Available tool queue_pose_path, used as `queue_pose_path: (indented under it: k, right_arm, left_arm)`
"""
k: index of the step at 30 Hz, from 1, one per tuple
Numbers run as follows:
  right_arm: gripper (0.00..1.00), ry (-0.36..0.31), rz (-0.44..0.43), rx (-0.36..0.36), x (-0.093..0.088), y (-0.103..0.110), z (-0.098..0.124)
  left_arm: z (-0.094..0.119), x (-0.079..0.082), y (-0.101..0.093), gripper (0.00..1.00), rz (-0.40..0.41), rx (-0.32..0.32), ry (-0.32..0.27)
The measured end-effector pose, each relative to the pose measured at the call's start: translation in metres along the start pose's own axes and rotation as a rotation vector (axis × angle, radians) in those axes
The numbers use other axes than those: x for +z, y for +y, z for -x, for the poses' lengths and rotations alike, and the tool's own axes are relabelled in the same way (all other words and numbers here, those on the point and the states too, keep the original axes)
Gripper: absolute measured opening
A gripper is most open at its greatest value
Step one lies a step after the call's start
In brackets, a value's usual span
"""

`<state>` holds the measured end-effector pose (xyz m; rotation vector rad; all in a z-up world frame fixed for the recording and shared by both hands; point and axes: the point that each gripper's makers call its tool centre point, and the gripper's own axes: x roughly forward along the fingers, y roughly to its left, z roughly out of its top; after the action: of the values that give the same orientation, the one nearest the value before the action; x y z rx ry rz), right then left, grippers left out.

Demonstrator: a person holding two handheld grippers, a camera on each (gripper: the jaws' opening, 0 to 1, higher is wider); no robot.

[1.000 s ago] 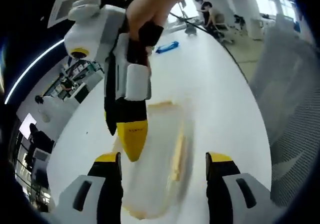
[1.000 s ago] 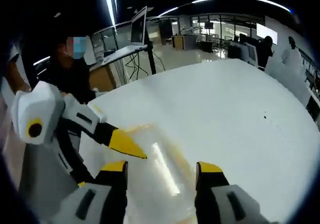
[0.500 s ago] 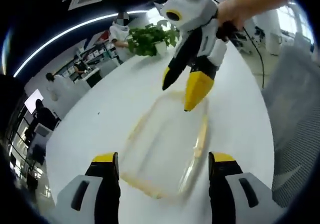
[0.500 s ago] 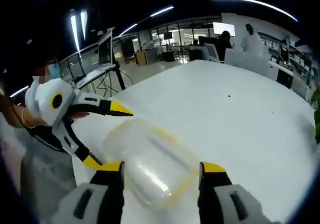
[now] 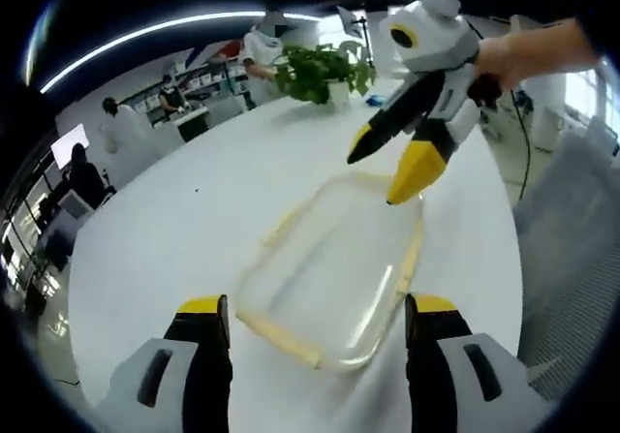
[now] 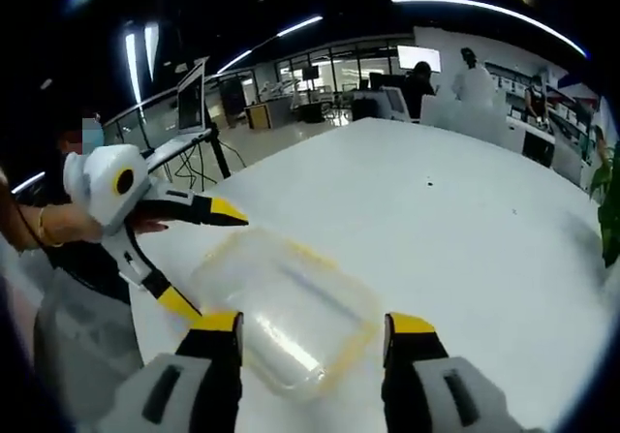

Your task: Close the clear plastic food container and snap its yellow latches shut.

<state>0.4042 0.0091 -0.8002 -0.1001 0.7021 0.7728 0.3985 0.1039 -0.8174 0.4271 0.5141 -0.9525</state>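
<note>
Snapping the latches well calls, I judge, for one gripper steadying the lid while the other presses each yellow edge flat. Clear rectangular plastic food container with yellow rim (image 5: 334,268) lies flat on the white table (image 5: 174,230). Left gripper (image 5: 315,319) hangs released over its near end; right gripper (image 6: 312,334), jaws spread, hovers above the opposite end.

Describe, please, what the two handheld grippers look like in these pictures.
Each claw has a white body, black arms and yellow-tipped jaws. The right claw has a rounded white head with a yellow-ringed black disc; the left claw matches. A bangle circles the wrist holding it.
</note>
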Motion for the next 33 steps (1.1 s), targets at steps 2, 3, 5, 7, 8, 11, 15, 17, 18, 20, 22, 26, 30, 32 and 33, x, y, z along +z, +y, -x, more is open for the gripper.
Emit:
queue_pose_path:
  k: [2,3,5,7,8,11,15,17,18,20,22,26,30,32,33]
  right_arm:
    - [0.60,0.016,-0.003,-0.004,-0.004,0.001,-0.002]
    - [0.61,0.025,0.007,-0.006,-0.006,0.001,-0.003]
    - [0.61,0.037,0.014,-0.013,-0.008,0.000,-0.004]
    - [0.60,0.034,0.018,-0.017,-0.008,0.000,-0.004]
    - [0.60,0.034,0.019,-0.017,-0.008,0.000,-0.005]
    - [0.60,0.045,0.031,-0.019,-0.012,0.000,-0.006]
    - [0.60,0.051,0.011,-0.021,-0.015,-0.002,-0.008]
    - [0.60,0.045,0.007,-0.023,-0.014,-0.002,-0.010]
    - [0.60,0.043,0.006,-0.023,-0.013,-0.003,-0.010]
    - [0.60,0.039,0.002,-0.021,-0.011,-0.004,-0.012]
    - [0.60,0.038,-0.007,-0.016,-0.009,-0.005,-0.015]
    - [0.60,0.042,-0.024,-0.011,-0.006,-0.008,-0.019]
    - [0.60,0.038,-0.032,-0.005,-0.002,-0.013,-0.024]
    - [0.60,0.036,-0.038,-0.003,0.001,-0.016,-0.027]
    - [0.60,0.035,-0.039,-0.003,0.002,-0.017,-0.029]
  left_arm:
    - [-0.001,-0.001,-0.001,0.71,0.021,-0.014,0.003]
    - [-0.001,-0.002,-0.002,0.71,0.030,-0.020,0.005]
    - [-0.001,-0.001,-0.002,0.71,0.022,-0.023,0.004]
    - [-0.001,0.000,-0.003,0.71,0.018,-0.028,0.006]
    - [-0.001,0.000,-0.003,0.71,0.016,-0.030,0.006]
    - [-0.002,0.000,-0.003,0.70,-0.001,-0.031,0.012]
    - [-0.004,-0.001,-0.002,0.70,-0.025,-0.031,0.024]
    - [-0.006,-0.001,0.000,0.70,-0.033,-0.026,0.027]
    - [-0.006,-0.001,0.001,0.69,-0.037,-0.024,0.028]
    - [-0.007,-0.001,0.004,0.69,-0.041,-0.019,0.031]
    - [-0.008,-0.001,0.008,0.69,-0.044,-0.016,0.034]
    - [-0.010,0.000,0.015,0.69,-0.054,-0.020,0.037]
    - [-0.014,0.001,0.024,0.69,-0.060,-0.026,0.041]
    - [-0.017,0.002,0.028,0.69,-0.062,-0.025,0.044]
    - [-0.017,0.002,0.029,0.69,-0.063,-0.024,0.045]
